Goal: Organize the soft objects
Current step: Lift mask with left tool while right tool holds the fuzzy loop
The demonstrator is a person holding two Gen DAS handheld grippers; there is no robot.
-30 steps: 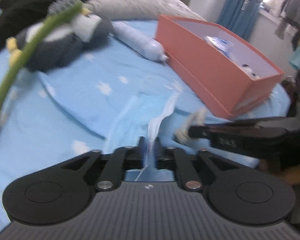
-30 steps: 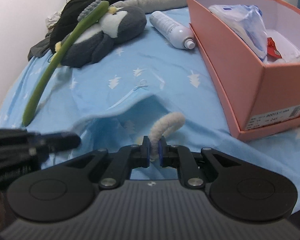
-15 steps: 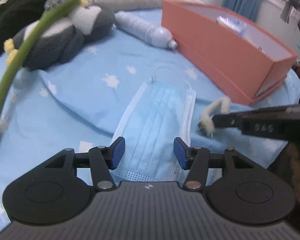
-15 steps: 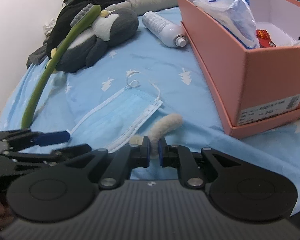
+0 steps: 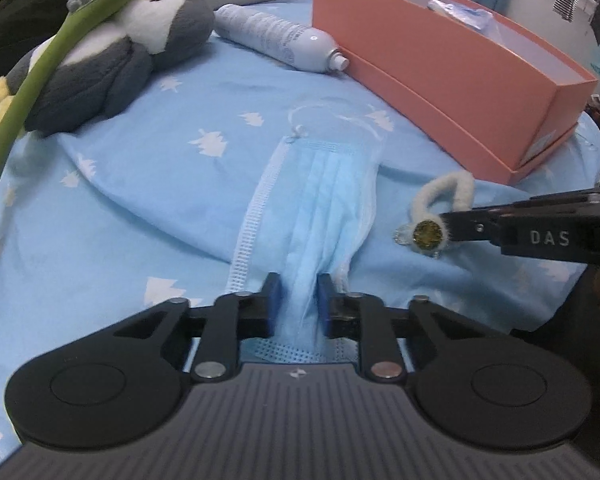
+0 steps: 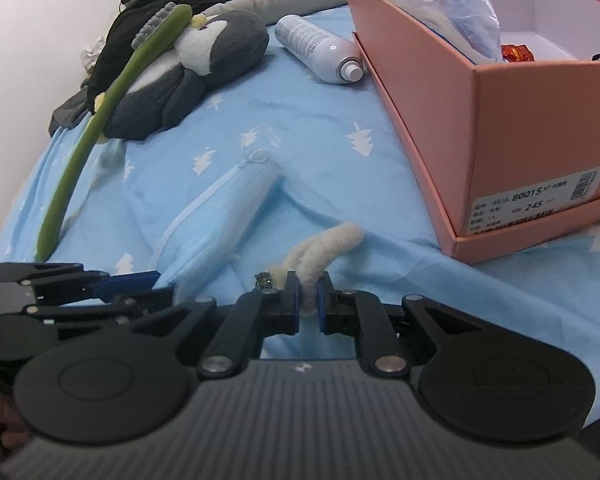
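Note:
A light blue face mask (image 5: 320, 200) lies on the blue bedsheet; it also shows in the right wrist view (image 6: 220, 212). My left gripper (image 5: 299, 294) is shut on the mask's near end, which bunches between the pads. My right gripper (image 6: 308, 294) is shut on a fluffy cream hair tie (image 6: 328, 246), held just above the sheet to the right of the mask; it shows in the left wrist view (image 5: 444, 196) with a gold ornament. An orange shoebox (image 6: 500, 120) stands open at the right, holding a plastic bag and small items.
A grey penguin plush (image 5: 112, 64) lies at the back left with a long green brush (image 5: 32, 88) across it. A white spray can (image 5: 280, 40) lies next to the shoebox (image 5: 440, 64). Dark clothes and a grey blanket are piled behind.
My left gripper held the mask, opened and let it lie flat, and has now shut on its near end again. My right gripper has kept its hold on the hair tie.

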